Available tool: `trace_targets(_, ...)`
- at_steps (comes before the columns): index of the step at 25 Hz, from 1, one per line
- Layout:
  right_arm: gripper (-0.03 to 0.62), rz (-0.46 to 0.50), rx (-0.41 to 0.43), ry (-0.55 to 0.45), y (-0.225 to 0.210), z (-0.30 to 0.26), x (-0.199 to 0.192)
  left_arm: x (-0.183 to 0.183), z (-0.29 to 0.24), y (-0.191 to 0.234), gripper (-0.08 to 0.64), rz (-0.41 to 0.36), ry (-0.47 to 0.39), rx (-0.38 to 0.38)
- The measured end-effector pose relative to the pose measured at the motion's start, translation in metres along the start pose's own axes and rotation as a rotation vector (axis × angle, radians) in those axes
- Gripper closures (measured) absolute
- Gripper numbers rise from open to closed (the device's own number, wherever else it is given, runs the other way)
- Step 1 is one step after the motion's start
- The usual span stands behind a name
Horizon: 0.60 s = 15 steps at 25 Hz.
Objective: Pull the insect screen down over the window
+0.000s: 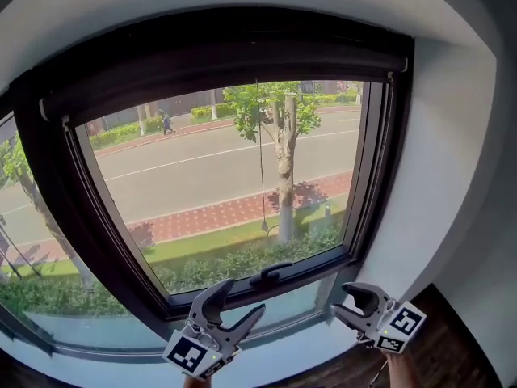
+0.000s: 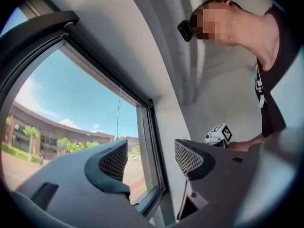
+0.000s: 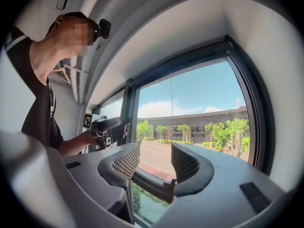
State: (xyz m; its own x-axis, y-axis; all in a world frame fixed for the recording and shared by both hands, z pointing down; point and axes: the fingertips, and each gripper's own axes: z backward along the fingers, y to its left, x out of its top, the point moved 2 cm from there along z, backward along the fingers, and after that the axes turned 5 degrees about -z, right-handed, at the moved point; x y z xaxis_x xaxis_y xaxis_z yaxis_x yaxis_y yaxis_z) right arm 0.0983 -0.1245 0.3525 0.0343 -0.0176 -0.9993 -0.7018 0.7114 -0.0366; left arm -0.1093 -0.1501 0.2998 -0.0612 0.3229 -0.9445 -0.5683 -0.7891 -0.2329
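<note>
The window (image 1: 226,184) has a dark frame, and across its top runs a dark roller housing (image 1: 226,59); no screen covers the glass. A thin pull cord (image 1: 260,160) hangs down the middle of the pane, also seen as the cord (image 2: 118,113) and the cord (image 3: 171,99). My left gripper (image 1: 241,297) is below the window's bottom rail, open, nothing between its jaws (image 2: 151,158). My right gripper (image 1: 339,300) is low at the window's right corner, open and empty (image 3: 155,163). Both are well below the cord's end (image 1: 264,226).
A black window handle (image 1: 271,275) lies on the bottom rail just above my left gripper. A fixed lower pane (image 1: 105,330) sits under the window. White wall (image 1: 436,184) flanks the right side. Outside are a street and a tree (image 1: 284,160).
</note>
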Motion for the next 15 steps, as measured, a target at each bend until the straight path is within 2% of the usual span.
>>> trace_targets(4,0.402,0.274,-0.006,0.022,-0.025,-0.026,0.048,0.023,-0.027,0.028,0.209,-0.245,0.121,0.071)
trace_targets(7,0.402,0.529,-0.025,0.096,-0.051,-0.041,0.081,0.061,-0.053,0.050,0.195,-0.507,0.144,0.157)
trace_targets(9,0.394,0.641,-0.049,0.105,-0.066,-0.051,0.108,0.086,-0.075,0.063,0.186,-0.676,0.169,0.216)
trace_targets(12,0.368,0.782,-0.056,0.015,-0.083,-0.064,0.155,0.114,-0.108,0.080,0.172,-0.874,0.275,0.289)
trace_targets(15,0.356,0.910,-0.032,-0.079,-0.092,-0.077,0.192,0.135,-0.134,0.091,0.170,-0.988,0.348,0.353)
